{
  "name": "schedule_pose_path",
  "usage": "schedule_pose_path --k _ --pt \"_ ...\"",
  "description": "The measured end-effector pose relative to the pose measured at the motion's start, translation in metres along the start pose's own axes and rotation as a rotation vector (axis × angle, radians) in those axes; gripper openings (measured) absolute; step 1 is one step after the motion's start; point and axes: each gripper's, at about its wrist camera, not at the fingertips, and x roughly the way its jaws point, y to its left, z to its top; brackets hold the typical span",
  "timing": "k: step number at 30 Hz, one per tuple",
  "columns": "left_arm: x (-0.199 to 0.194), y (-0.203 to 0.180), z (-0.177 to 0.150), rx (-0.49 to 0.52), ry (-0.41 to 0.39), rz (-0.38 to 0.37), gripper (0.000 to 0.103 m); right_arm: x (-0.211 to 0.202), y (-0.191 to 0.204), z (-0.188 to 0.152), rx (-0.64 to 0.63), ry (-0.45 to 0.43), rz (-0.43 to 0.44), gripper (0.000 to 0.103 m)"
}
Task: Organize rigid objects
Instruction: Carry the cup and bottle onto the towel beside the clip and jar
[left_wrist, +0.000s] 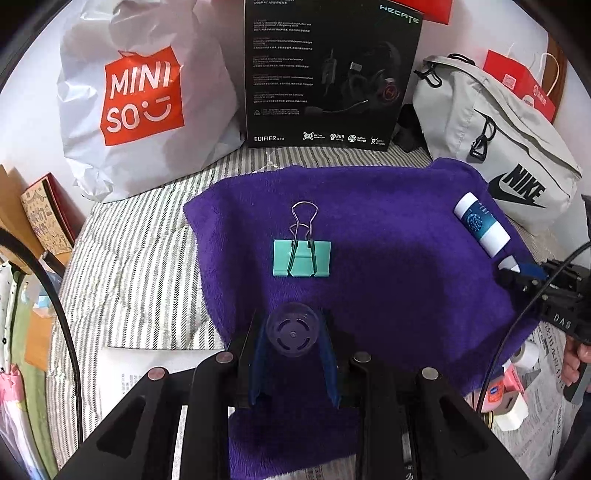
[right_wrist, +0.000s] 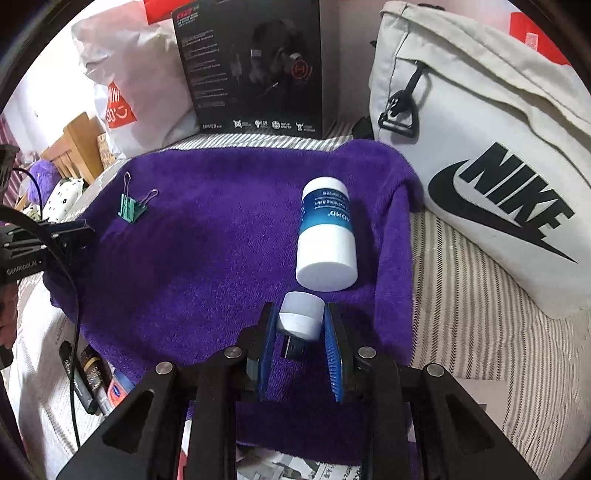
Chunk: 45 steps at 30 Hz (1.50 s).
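Note:
A purple towel (left_wrist: 388, 240) (right_wrist: 221, 251) lies on the striped bed. A teal binder clip (left_wrist: 301, 256) (right_wrist: 129, 208) lies on it. A white and blue tube (left_wrist: 481, 224) (right_wrist: 327, 236) lies at the towel's right side. My left gripper (left_wrist: 293, 334) is shut on a small clear purple cap (left_wrist: 293, 333), just short of the clip. My right gripper (right_wrist: 301, 317) is shut on a small white USB plug light (right_wrist: 301, 317) (left_wrist: 509, 263), just short of the tube's end.
At the back stand a MINISO bag (left_wrist: 144, 96), a black headset box (left_wrist: 328, 74) (right_wrist: 255, 70) and a grey Nike bag (left_wrist: 509, 155) (right_wrist: 480, 155). Newspaper with small items (left_wrist: 513, 391) (right_wrist: 88, 380) lies at the towel's near edge.

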Motion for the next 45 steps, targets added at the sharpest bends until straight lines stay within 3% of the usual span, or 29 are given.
schedule_pose_path --k 26,32,38,43,45 --pt "0.033 -0.010 0.011 0.035 0.020 0.051 0.027 0.005 0.004 -0.004 -0.085 -0.064 -0.026 0.027" --pt "0.031 -0.010 0.006 0.035 0.026 0.059 0.029 0.004 0.006 -0.006 -0.100 -0.058 -0.017 0.034" --pt "0.027 -0.011 0.002 0.029 0.050 0.052 0.039 0.001 0.011 -0.007 -0.114 -0.049 0.033 0.054" --pt "0.023 -0.016 -0.004 0.044 0.069 0.076 0.043 -0.007 0.009 -0.006 -0.096 -0.058 0.034 0.058" --pt "0.018 -0.017 -0.006 0.044 0.073 0.093 0.043 -0.012 0.005 -0.006 -0.078 -0.071 0.033 0.065"
